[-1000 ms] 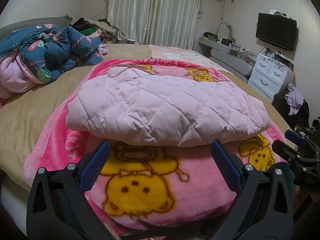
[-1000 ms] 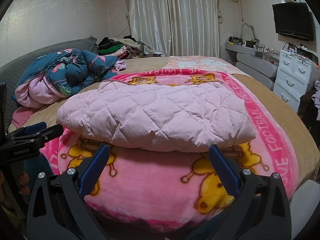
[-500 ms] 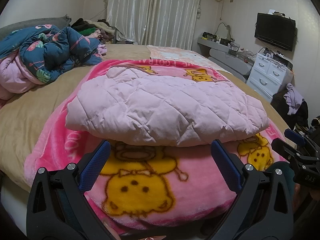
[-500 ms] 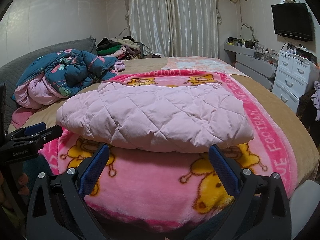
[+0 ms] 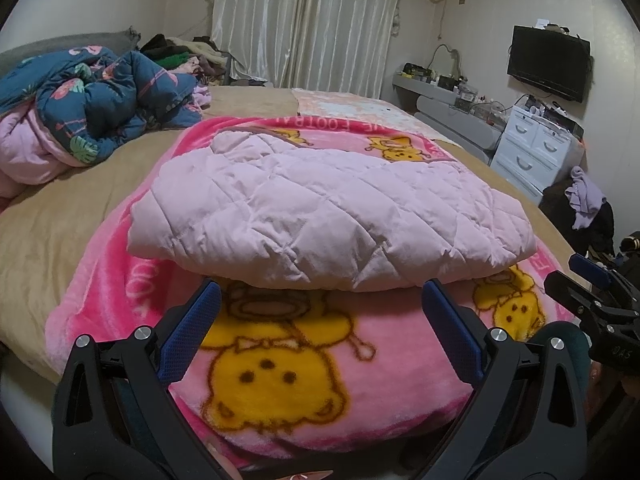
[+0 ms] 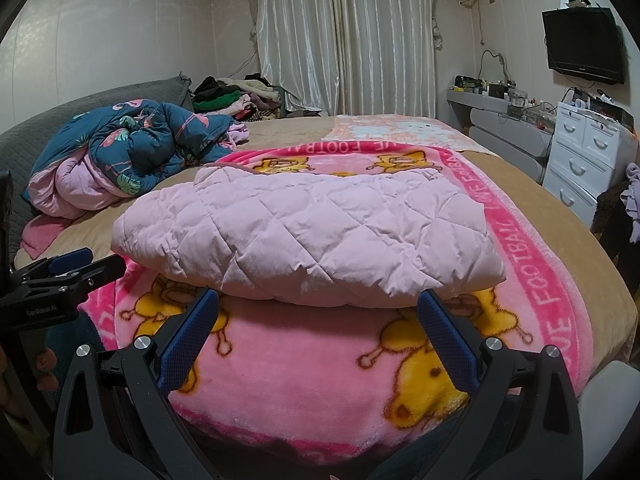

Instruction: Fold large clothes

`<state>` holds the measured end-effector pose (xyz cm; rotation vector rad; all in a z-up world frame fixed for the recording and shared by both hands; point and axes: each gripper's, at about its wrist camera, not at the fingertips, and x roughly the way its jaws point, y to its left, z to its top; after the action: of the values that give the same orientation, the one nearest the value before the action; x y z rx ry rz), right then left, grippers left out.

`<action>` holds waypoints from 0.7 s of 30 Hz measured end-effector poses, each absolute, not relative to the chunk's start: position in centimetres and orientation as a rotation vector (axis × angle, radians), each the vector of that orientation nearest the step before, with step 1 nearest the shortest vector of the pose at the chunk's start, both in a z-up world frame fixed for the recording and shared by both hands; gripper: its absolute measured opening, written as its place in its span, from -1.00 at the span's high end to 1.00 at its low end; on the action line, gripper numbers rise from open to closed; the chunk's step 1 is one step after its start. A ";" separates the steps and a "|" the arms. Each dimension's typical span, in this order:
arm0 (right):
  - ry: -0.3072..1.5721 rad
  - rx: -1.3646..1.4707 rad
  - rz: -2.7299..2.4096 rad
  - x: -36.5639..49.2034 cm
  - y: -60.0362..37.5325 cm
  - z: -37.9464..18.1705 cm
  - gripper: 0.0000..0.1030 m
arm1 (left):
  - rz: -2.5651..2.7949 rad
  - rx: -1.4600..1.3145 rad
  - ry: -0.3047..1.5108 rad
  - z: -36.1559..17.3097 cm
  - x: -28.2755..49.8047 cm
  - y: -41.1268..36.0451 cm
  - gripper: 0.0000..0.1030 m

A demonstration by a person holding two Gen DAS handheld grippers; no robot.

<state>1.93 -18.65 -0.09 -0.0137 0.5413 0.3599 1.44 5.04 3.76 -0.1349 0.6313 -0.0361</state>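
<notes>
- My left tongs [image 5: 320, 296] fill the bottom of the left wrist view, jaws spread wide with nothing between the blue pads [image 5: 188, 334].
- My right tongs [image 6: 318, 300] sit the same way at the bottom of the right wrist view, jaws wide apart and empty.
- The folded pale pink quilted garment [image 5: 332, 216] lies in the middle of both frames, a puffy flat bundle resting on the bright pink cartoon blanket [image 5: 276, 360].
- Its near edge appears just above my pad tips in each view; neither pair of tongs touches it.
- The blanket is spread over the tan bed cover [image 5: 52, 232], and its near edge drapes over the edge of the bed toward me.
- At the far right of the left wrist view I see my right tongs from the side, low beside the blanket's corner; my left tongs [image 6: 68, 268] show at the left edge of the right wrist view.
- At the left of both frames a rumpled dark blue flamingo-print duvet [image 6: 136, 144] with a pink lining is heaped on the bed, well apart from the garment.
- Behind it, a pile of clothes [image 6: 236, 96] lies near the pale curtains [image 6: 344, 36] in the upper middle.
- At the upper right a black TV [image 6: 582, 44] hangs on the wall above white drawers [image 6: 580, 152].
</notes>
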 end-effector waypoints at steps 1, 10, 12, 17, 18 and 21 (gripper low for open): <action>0.542 -0.013 0.361 1.9 -18.7 -0.1 -0.92 | -0.036 -0.136 0.632 3.7 1.4 4.9 -0.82; 0.549 -0.024 0.364 2.4 -18.9 0.2 -0.92 | -0.051 -0.145 0.654 3.2 1.7 5.4 -0.82; 0.548 -0.025 0.363 2.4 -18.8 0.4 -0.92 | -0.060 -0.159 0.670 3.0 1.8 5.5 -0.82; 0.544 -0.027 0.356 2.5 -18.8 0.5 -0.92 | -0.054 -0.161 0.688 2.7 1.9 5.8 -0.82; 0.541 -0.023 0.351 2.6 -19.2 0.6 -0.92 | -0.054 -0.157 0.690 2.7 1.9 5.9 -0.82; 0.540 -0.020 0.343 3.2 -19.8 0.7 -0.92 | -0.065 -0.177 0.698 2.5 2.0 6.1 -0.82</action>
<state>3.18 -19.80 0.68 -0.0199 0.5398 0.3425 2.02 6.10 2.50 -0.1774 0.6981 -0.0653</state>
